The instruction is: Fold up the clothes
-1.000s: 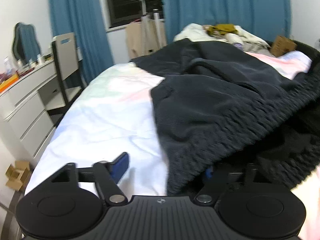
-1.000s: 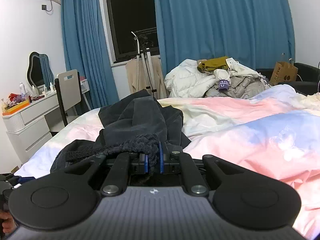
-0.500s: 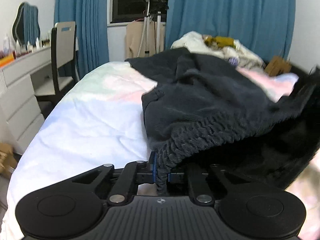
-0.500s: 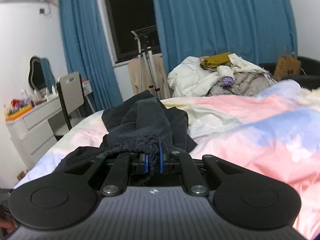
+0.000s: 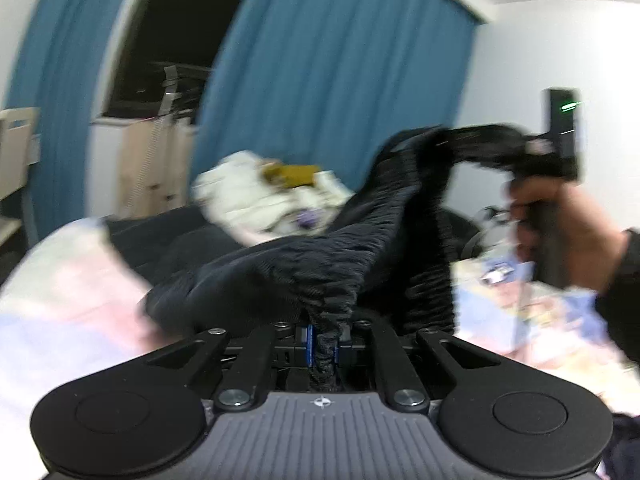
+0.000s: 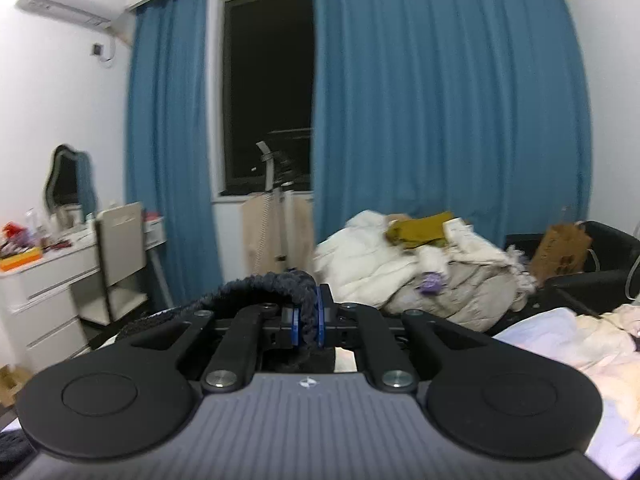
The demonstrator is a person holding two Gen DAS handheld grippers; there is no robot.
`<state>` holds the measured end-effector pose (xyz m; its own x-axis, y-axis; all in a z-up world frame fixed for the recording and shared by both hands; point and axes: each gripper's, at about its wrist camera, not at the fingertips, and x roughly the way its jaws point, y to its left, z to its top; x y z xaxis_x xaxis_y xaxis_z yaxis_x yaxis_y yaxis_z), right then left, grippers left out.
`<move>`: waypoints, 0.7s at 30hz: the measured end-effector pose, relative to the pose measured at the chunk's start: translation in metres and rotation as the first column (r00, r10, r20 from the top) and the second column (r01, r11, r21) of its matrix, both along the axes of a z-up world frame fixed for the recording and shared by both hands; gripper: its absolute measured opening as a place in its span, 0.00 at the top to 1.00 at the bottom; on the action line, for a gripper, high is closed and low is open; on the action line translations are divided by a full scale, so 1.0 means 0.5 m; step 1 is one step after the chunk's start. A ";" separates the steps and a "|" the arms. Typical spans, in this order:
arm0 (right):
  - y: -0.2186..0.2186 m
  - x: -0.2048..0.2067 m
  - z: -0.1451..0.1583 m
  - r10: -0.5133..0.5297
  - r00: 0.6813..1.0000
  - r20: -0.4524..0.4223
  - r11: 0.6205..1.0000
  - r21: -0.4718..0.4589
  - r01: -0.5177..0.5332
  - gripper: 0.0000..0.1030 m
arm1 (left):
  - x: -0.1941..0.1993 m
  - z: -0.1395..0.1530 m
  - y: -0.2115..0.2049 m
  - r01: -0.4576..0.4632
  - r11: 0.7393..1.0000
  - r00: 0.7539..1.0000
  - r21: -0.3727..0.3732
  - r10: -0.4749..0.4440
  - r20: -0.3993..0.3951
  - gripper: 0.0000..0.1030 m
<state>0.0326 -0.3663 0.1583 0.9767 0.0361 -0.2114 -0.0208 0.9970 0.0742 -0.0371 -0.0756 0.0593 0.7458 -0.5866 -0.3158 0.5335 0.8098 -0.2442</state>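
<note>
A dark ribbed pair of trousers (image 5: 320,264) hangs between my two grippers above the bed. My left gripper (image 5: 325,342) is shut on its gathered waistband. In the left wrist view the waistband runs up to the right, where a hand holds my right gripper (image 5: 532,156), shut on the other end. In the right wrist view my right gripper (image 6: 307,326) is shut on the waistband (image 6: 276,284), which arches off to the left. The trouser legs trail down onto the bed, blurred.
A bed with a pastel pink and blue cover (image 6: 560,336) lies below. A pile of white and mustard clothes (image 6: 420,256) sits at its far end. A white dresser (image 6: 44,292), a chair (image 6: 120,240), blue curtains (image 6: 440,120) and a paper bag (image 6: 564,248) stand around.
Both grippers have risen with the trousers' waistband, lifting the garment off the bed. The left gripper was open one second ago and has since shut on the waistband.
</note>
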 end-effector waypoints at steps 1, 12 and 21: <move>-0.037 0.009 -0.007 -0.021 1.000 -0.001 1.000 0.009 0.021 0.92 | 0.008 0.009 -0.034 0.033 0.999 0.999 -0.011 -0.033 0.004 0.92; -0.443 0.108 -0.137 -0.222 0.973 -0.063 0.973 0.059 0.225 0.92 | 0.113 -0.114 -0.503 0.327 0.944 0.945 0.038 -0.326 -0.020 0.91; -0.593 0.153 -0.424 -0.285 0.943 -0.175 0.950 0.083 0.302 0.88 | 0.172 -0.344 -0.701 0.398 0.908 0.913 0.130 -0.380 -0.147 0.90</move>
